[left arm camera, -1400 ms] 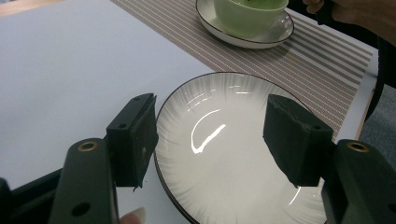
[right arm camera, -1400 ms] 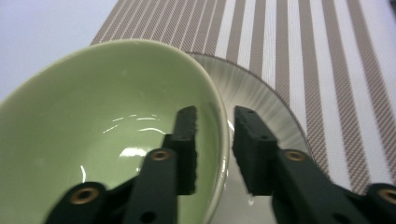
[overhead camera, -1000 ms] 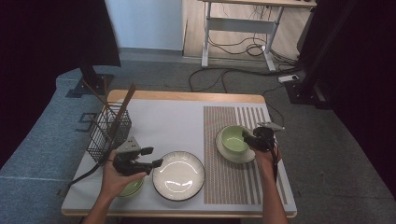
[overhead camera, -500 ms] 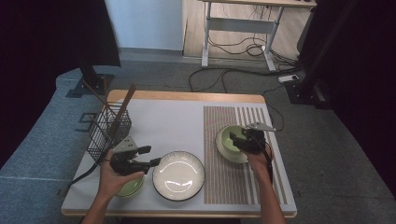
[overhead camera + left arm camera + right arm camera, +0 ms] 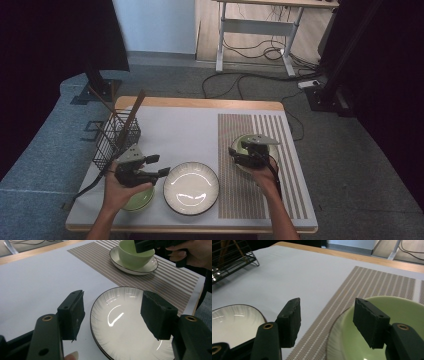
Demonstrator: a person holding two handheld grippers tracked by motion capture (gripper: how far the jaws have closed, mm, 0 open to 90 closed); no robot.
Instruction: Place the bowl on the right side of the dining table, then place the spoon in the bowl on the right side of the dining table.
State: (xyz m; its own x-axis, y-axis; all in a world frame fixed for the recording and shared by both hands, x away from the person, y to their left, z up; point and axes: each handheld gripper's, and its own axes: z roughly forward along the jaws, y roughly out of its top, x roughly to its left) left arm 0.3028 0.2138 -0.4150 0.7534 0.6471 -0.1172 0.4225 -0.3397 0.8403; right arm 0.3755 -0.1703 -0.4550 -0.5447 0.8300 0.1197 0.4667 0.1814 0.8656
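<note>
Fingers apart, right gripper (image 5: 239, 151) over green bowl (image 5: 384, 327)

High view looks down; tool views, close, share the white plate (image 5: 191, 188).

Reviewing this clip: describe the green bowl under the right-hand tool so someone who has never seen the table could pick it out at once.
Start at the brown striped placemat on the table's right side. On it sits a white saucer, and the green bowl stands in that saucer, under the right tool. It is the deep green one on a saucer; the other green dish lies bare near the left hand.
</note>
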